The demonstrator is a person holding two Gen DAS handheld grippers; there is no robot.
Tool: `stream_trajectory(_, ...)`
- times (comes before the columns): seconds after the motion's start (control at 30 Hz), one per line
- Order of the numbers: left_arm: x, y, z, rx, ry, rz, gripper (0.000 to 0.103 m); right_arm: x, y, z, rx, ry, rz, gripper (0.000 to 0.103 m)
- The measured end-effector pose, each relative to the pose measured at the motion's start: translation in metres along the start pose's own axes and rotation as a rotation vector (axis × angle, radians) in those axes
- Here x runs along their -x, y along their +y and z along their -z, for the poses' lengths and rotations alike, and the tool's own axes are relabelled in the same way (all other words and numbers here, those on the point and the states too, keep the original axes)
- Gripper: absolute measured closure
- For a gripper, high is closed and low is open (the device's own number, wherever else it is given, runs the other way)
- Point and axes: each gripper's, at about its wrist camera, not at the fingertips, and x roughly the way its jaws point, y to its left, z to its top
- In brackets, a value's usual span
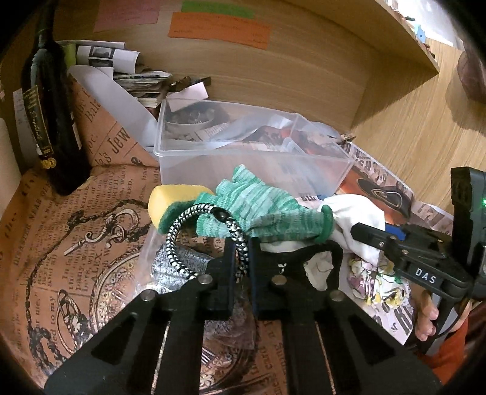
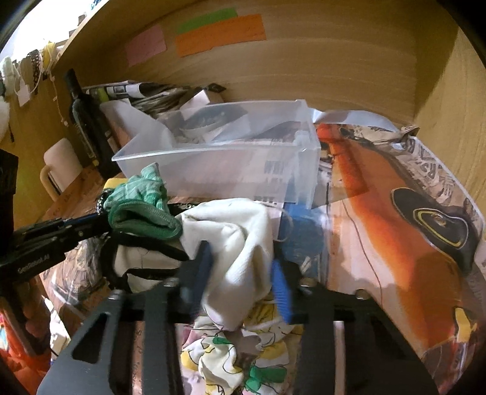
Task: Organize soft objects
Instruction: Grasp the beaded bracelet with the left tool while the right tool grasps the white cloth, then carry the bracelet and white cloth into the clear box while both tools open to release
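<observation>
Sponge (image 1: 170, 200): mostly covered by the green glove (image 1: 258, 206); only a yellow end and a green edge show.
White cloth (image 2: 240, 237): lower part hidden behind the right gripper (image 2: 240, 273)'s fingers (image 2: 281, 291), which are motion-blurred.
Cord (image 1: 209, 224): its lower end disappears between the left gripper (image 1: 241, 258)'s fingers (image 1: 227, 273).
Clear bin (image 1: 243, 158): contents indistinct through the cloudy walls.
Bottle (image 1: 51, 121): top cut off by the frame edge; label print too small to read.
Sticky notes (image 1: 218, 29): writing illegible.
Patterned cloth (image 2: 231, 358): partly hidden under the right gripper.

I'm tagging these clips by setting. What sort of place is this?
Likely a home desk or shelf nook: wood-panelled walls with sticky notes, a dark bottle, and a clear plastic bin on newspaper-print paper.
</observation>
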Motion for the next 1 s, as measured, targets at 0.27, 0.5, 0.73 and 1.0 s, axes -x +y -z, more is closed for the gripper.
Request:
stream_trajectory(0.27, 0.029, 0.004, -0.009, -0.018, -0.087, -0.027, 0.097, 0.022, -0.002, -0.007, -0.009, -0.084, 0.009, 0.092)
stream_trajectory(0.5, 0.047, 0.006, -0.032, -0.039, -0.162, -0.039, 0.097, 0.051, -0.009, -0.027, -0.022, -0.196, 0.039, 0.092)
stream_trajectory(0.73, 0.044, 0.008, -0.069, -0.055, -0.195, -0.016, 0.097, 0.065, -0.011, -0.055, -0.006, -0.287, 0.062, 0.092)
stream_trajectory(1.0, 0.015, 0.013, -0.111, -0.061, -0.155, -0.015, 0.097, 0.058, -0.014, -0.094, 0.046, -0.333, 0.084, 0.092)
